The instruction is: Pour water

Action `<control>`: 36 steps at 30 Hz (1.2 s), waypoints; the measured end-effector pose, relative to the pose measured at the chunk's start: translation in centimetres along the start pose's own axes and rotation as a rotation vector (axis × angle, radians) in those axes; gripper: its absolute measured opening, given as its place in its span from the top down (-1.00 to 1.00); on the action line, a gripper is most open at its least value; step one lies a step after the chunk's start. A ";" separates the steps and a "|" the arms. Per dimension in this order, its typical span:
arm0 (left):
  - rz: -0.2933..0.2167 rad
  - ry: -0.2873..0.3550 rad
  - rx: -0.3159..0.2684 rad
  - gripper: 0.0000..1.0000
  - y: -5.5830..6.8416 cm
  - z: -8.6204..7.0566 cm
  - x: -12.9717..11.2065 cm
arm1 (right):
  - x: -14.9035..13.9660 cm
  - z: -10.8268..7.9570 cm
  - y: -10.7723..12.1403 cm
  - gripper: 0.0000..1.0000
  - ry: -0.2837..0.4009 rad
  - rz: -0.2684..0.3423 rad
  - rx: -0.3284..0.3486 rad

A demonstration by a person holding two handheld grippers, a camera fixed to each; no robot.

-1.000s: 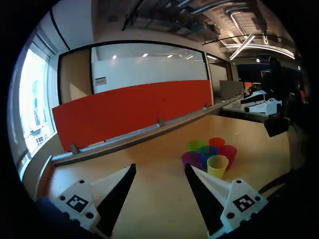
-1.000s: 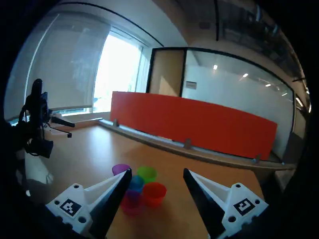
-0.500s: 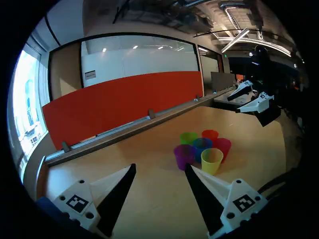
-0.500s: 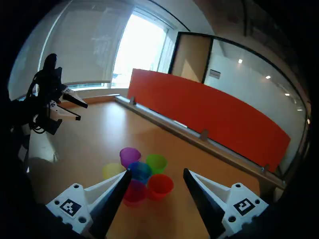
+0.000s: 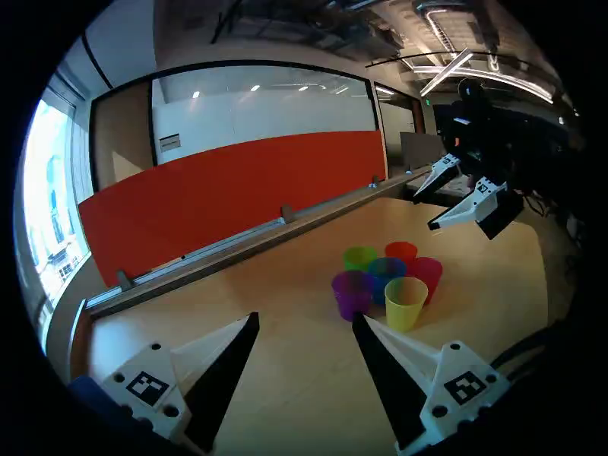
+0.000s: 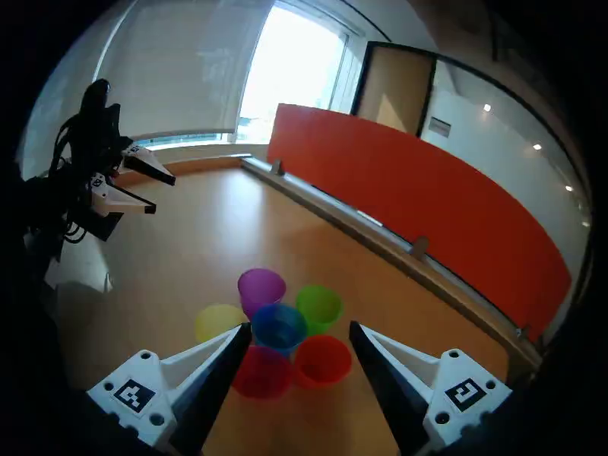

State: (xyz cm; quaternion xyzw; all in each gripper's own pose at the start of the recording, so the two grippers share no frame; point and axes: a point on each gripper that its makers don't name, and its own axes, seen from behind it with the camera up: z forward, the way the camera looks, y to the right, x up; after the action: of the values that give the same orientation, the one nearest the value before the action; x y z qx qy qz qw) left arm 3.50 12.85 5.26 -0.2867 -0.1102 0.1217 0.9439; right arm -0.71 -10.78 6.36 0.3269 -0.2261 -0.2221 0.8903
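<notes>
Cups [image 6: 279,327] clustered upright on table [image 5: 486,281]. Right gripper [image 6: 300,325] fingers spread, empty; cluster dead ahead, near tips: judged nearer. Left gripper [image 5: 304,315] spread, empty; cluster ahead, right of axis.

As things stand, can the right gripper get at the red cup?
Likely yes: the right gripper is open, and the red cup stands on the near side of the cups, with nothing in between.

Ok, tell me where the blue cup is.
In the right gripper view the blue cup sits low centre on the table, mid-cluster: purple cup and green cup behind it, pink cup and red cup in front, yellow cup to its left.
</notes>
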 end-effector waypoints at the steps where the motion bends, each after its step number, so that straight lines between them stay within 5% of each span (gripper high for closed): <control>1: -0.001 0.000 -0.001 -0.82 0.0 0.0 0.0 | 0.0 0.4 0.0 -1.00 -0.004 0.000 0.003; 12: -0.019 -0.001 -0.007 -0.82 0.1 0.1 -0.4 | -0.5 3.7 0.7 -1.00 -0.049 -0.007 0.034; 36: -0.034 -0.006 -0.013 -0.82 0.0 0.8 -1.2 | -3.5 7.5 -0.6 -1.00 -0.168 -0.029 0.126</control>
State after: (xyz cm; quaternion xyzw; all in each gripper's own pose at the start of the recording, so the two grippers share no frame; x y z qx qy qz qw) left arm 2.18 12.91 5.76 -0.2906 -0.1188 0.1056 0.9435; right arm -7.80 -12.90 10.23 0.3655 -0.3088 -0.2470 0.8427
